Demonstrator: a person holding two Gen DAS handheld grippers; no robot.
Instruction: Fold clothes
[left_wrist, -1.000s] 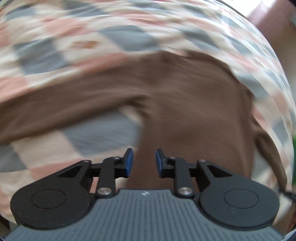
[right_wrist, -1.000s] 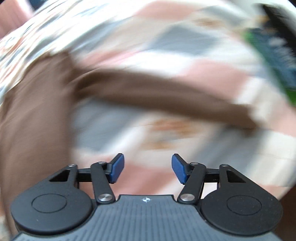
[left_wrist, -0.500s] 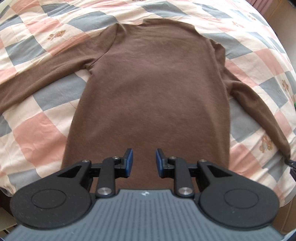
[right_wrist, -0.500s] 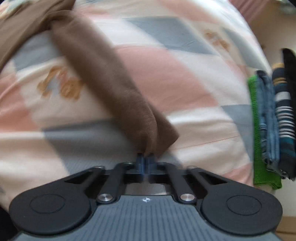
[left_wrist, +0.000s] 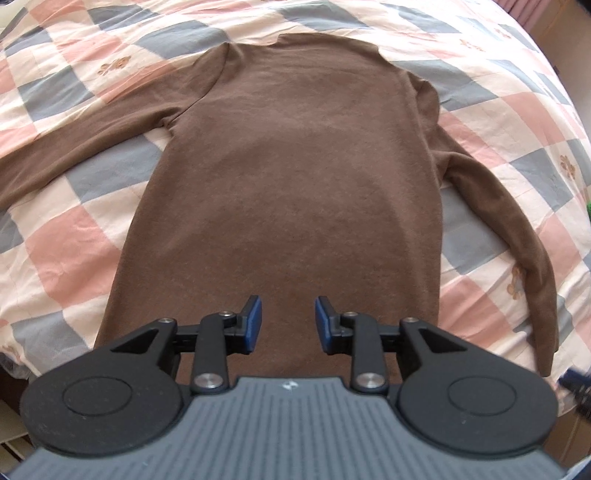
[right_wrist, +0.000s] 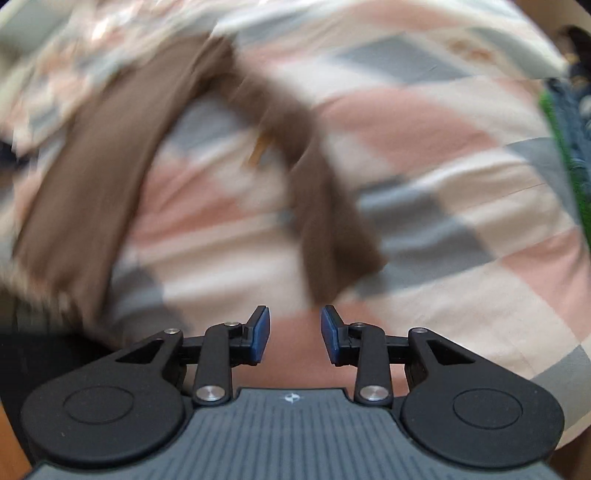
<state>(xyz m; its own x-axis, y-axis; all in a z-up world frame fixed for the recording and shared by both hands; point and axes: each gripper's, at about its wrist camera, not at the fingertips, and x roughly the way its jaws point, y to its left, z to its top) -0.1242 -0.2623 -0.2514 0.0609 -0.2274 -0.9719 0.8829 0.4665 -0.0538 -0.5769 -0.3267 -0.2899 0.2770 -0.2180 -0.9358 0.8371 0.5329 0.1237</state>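
The brown long-sleeved sweater (left_wrist: 295, 177) lies flat on the checked quilt (left_wrist: 66, 251), neck away from the camera, both sleeves spread outward. The left gripper (left_wrist: 288, 325) hangs over the sweater's lower hem area, its jaws opening with nothing between the blue pads (left_wrist: 254, 325). The right gripper (right_wrist: 294, 334) is over the quilt just short of the sleeve cuff (right_wrist: 340, 258); its jaws are opening and empty. The right view is blurred. Folded clothes (right_wrist: 569, 122) lie at the right edge.
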